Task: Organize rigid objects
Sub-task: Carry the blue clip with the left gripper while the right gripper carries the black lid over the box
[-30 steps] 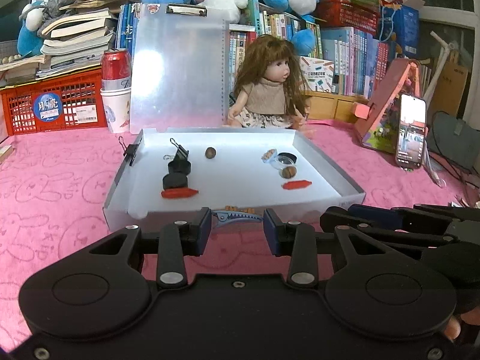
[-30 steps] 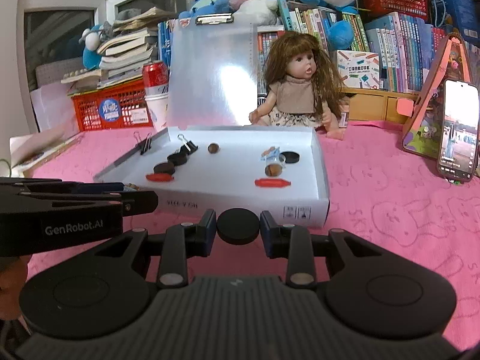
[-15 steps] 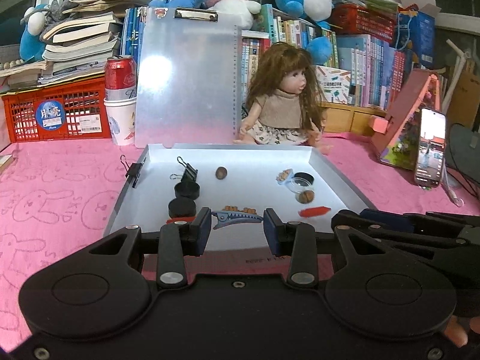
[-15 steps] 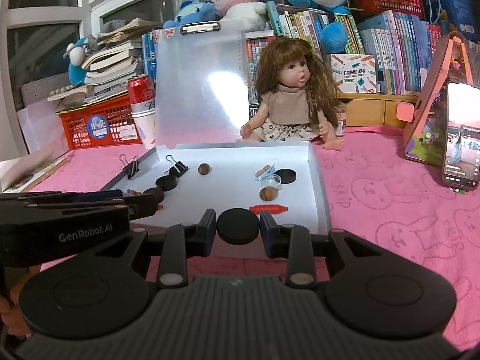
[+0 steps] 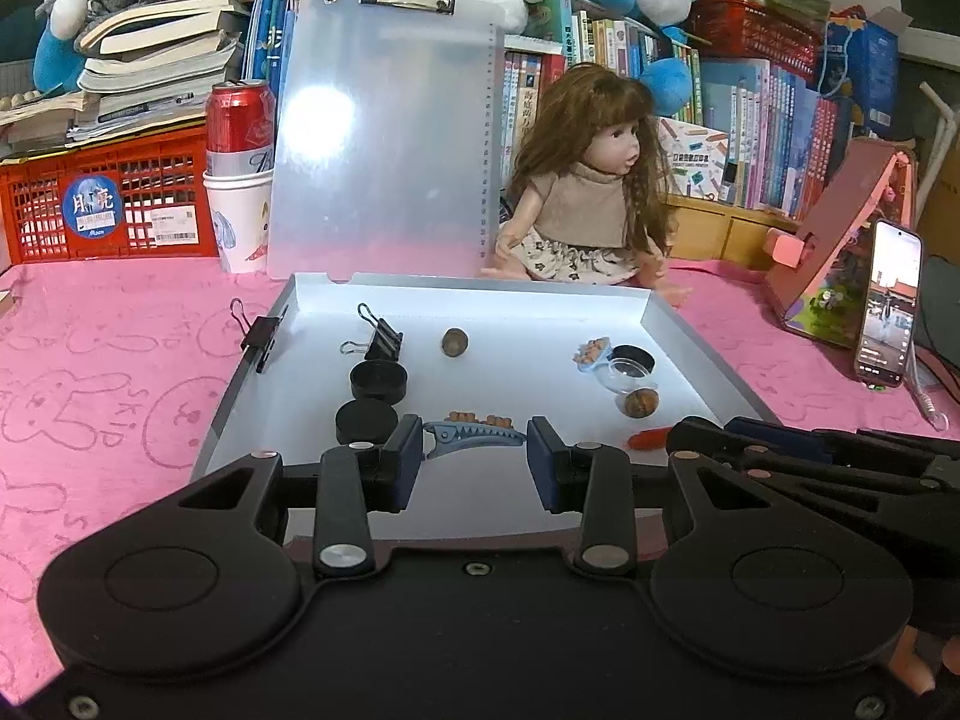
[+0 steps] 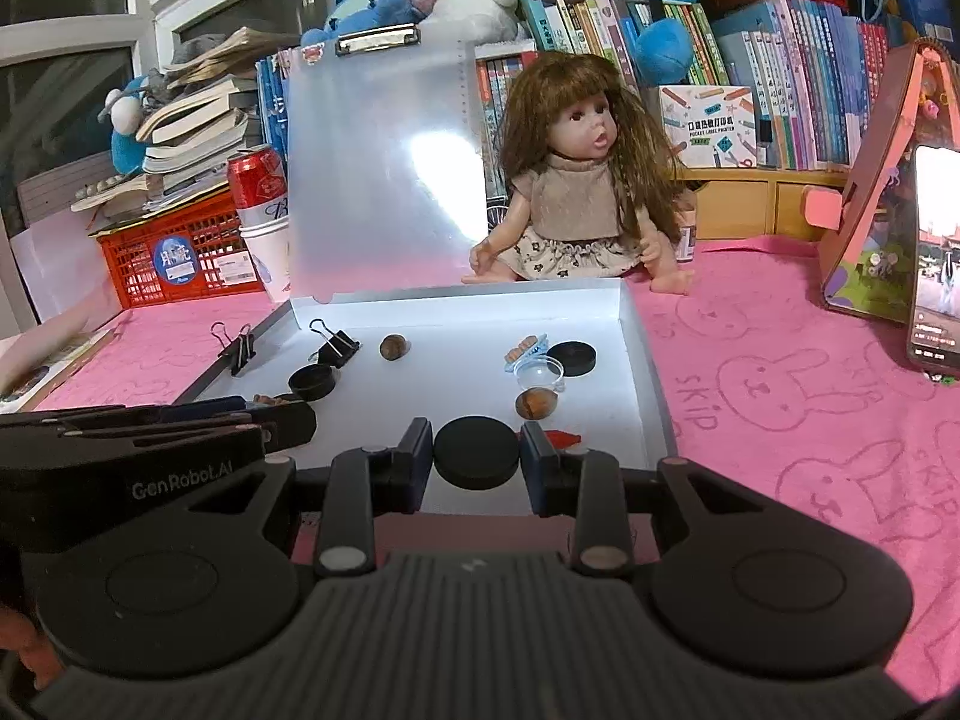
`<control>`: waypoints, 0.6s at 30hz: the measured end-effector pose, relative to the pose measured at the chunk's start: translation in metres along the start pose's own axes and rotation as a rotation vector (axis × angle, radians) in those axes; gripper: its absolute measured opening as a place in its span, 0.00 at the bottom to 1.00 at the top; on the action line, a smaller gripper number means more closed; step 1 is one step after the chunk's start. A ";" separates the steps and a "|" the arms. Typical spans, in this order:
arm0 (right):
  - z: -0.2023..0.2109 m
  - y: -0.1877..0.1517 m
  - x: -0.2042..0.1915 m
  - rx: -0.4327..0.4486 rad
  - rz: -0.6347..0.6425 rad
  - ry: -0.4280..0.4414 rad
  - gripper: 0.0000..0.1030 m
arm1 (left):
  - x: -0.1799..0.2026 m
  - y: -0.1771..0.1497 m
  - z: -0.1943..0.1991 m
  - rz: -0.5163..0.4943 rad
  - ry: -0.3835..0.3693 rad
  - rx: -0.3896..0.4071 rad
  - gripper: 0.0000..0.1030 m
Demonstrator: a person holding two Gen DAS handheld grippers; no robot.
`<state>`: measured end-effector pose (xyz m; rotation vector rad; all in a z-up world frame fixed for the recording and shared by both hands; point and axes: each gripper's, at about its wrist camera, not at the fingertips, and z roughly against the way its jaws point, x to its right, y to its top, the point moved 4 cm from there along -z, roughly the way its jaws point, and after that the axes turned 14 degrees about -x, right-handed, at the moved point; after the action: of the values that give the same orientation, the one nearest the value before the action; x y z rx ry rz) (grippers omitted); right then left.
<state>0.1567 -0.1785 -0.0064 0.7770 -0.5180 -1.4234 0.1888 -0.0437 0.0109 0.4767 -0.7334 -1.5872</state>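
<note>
Left tongs (image 5: 474,459) — clenched on blue clip (image 5: 471,435), now carried over the tray (image 5: 690,336) where a second ago they stood short of its front wall. Right tongs (image 6: 476,455) — clenched on black disc (image 6: 476,451), likewise advanced over the tray. Both items appear ready for setting down.

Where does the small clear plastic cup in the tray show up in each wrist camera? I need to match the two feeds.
Left wrist: clear plastic cup lies at right of centre, beside a black lid.
Right wrist: cup lies just right of centre, above the walnut.
Shared landmark: the doll behind the tray.
</note>
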 end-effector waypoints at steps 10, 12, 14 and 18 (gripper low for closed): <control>-0.012 0.008 0.004 -0.018 -0.029 0.004 0.36 | -0.003 0.003 -0.013 0.005 0.000 -0.014 0.35; -0.015 0.009 0.005 -0.024 -0.038 0.006 0.36 | -0.004 0.003 -0.015 0.005 0.001 -0.015 0.35; -0.018 0.009 0.007 -0.029 -0.045 0.007 0.36 | -0.003 0.004 -0.018 0.006 0.002 -0.017 0.35; -0.022 0.009 0.009 -0.037 -0.052 0.006 0.36 | -0.003 0.004 -0.020 0.002 0.004 -0.021 0.35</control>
<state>0.1798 -0.1838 -0.0148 0.7695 -0.4684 -1.4739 0.2058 -0.0449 -0.0013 0.4634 -0.7132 -1.5901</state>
